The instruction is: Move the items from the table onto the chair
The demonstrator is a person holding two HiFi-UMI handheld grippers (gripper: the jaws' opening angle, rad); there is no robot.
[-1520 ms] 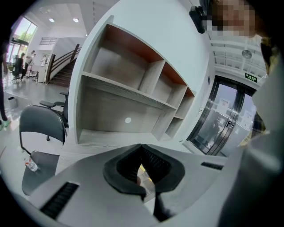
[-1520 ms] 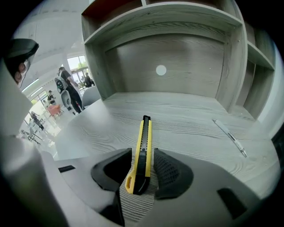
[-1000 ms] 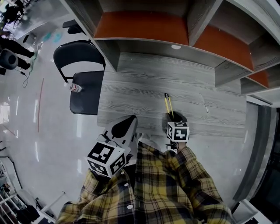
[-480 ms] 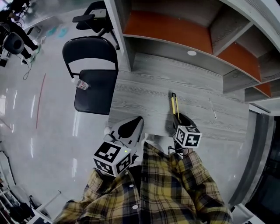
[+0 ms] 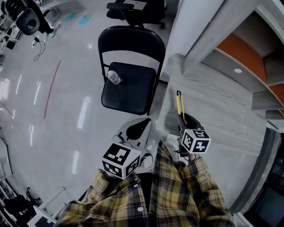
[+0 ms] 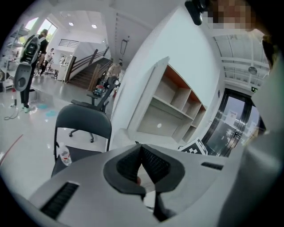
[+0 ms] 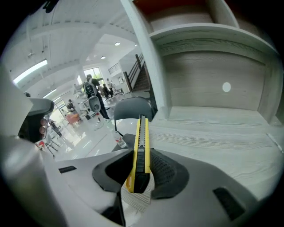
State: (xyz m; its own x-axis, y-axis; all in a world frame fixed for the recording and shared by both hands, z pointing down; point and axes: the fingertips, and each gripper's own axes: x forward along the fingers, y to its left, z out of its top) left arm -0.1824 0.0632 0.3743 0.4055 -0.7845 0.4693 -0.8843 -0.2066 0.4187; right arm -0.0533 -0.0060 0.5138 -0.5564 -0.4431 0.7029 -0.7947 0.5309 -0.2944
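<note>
A black folding chair (image 5: 133, 88) stands left of the grey wooden table (image 5: 213, 106), with a small clear bottle (image 5: 114, 78) lying on its seat. My right gripper (image 5: 183, 119) is shut on a yellow utility knife (image 5: 179, 103), which sticks out forward over the table's left edge. In the right gripper view the knife (image 7: 142, 137) sits upright between the pads, pointing at the chair (image 7: 131, 108) and bottle (image 7: 120, 141). My left gripper (image 5: 138, 126) hangs shut and empty over the floor just in front of the chair. The left gripper view shows the chair (image 6: 82, 126) and bottle (image 6: 65, 157) beyond its closed pads (image 6: 153, 162).
A shelf unit with orange back panels (image 5: 248, 48) rises behind the table. A thin pale stick (image 5: 243, 120) lies on the table to the right. An office chair (image 5: 133, 9) stands behind the folding chair on the shiny floor (image 5: 57, 115). People stand far off.
Both grippers have swung left from over the table toward the chair. The knife stays in the right gripper and now reaches past the table's left edge. The chair is nearer and more central.
</note>
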